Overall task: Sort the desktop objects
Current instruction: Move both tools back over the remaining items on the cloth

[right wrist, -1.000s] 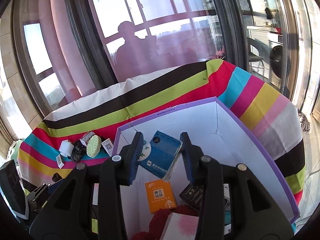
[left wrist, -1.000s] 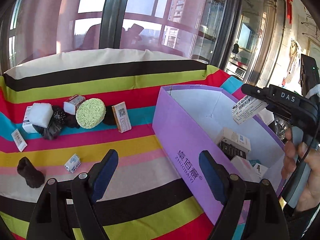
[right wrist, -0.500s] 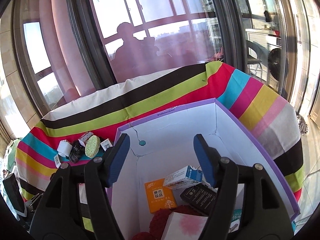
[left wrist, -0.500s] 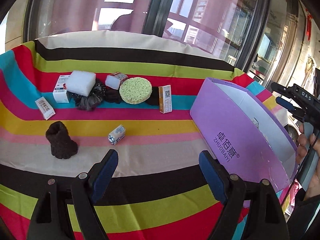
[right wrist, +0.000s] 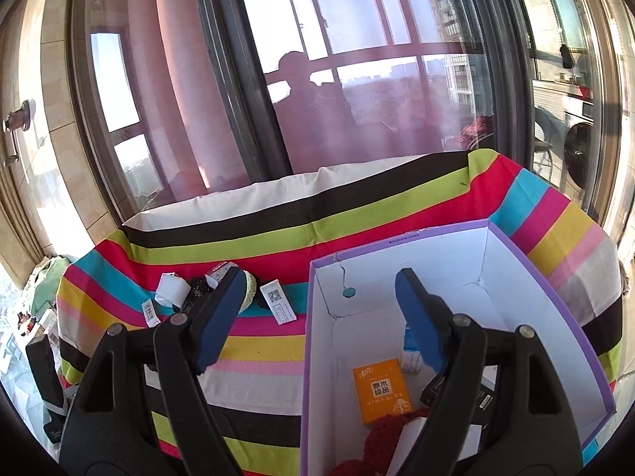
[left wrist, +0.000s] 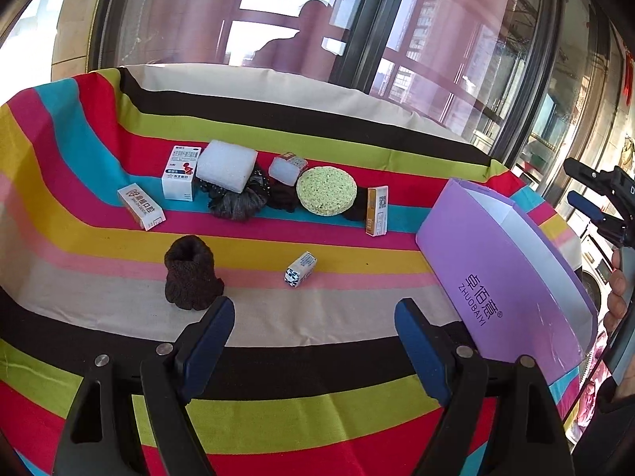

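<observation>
Left wrist view: left gripper [left wrist: 313, 317] jaws spread, empty, small checkered box [left wrist: 300, 269] just beyond them on the worktop [left wrist: 317, 361]. Right gripper [right wrist: 321, 309] jaws opening, nothing between, above the purple box [right wrist: 555, 297]; orange packet [right wrist: 383, 390] lies below.

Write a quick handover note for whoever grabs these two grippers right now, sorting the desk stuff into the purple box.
Left gripper: open, empty, facing the loose items.
Right gripper: jaws opening, nothing between them, at the purple box.
Done: orange packet, red yarn and some dark boxes lie in the box.
Left on the striped cloth: dark knitted sock, small patterned box, green round sponge, white foam block, several small cartons, dark scrunchies.
</observation>
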`<act>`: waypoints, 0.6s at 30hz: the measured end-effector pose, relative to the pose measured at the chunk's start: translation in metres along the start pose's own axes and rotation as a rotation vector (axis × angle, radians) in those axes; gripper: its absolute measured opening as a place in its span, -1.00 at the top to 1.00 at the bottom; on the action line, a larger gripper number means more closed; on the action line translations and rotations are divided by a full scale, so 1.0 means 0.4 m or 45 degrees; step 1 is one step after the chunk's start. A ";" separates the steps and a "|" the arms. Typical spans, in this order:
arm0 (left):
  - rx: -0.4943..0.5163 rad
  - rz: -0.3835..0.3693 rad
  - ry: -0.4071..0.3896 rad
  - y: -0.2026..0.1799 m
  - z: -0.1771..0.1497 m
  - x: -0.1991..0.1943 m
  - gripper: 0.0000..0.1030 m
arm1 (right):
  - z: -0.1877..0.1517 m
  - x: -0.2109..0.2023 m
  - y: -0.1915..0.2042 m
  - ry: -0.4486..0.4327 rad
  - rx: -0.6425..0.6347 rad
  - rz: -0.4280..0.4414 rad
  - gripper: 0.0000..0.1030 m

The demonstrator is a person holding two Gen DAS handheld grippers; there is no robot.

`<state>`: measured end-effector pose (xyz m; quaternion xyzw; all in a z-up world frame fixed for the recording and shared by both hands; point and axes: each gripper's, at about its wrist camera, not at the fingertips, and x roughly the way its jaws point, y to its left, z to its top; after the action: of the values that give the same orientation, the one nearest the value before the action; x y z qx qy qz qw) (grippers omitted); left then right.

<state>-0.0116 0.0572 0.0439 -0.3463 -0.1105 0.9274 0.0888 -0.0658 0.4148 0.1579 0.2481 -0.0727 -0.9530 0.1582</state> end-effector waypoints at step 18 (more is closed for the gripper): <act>0.068 0.082 -0.033 0.102 0.117 0.016 -0.63 | -0.069 0.278 0.271 0.235 -0.217 0.057 -0.54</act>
<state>-0.0509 0.0128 0.0634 -0.3352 -0.0758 0.9367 0.0667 -0.1153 0.2736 0.1075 0.3187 0.0178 -0.9250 0.2061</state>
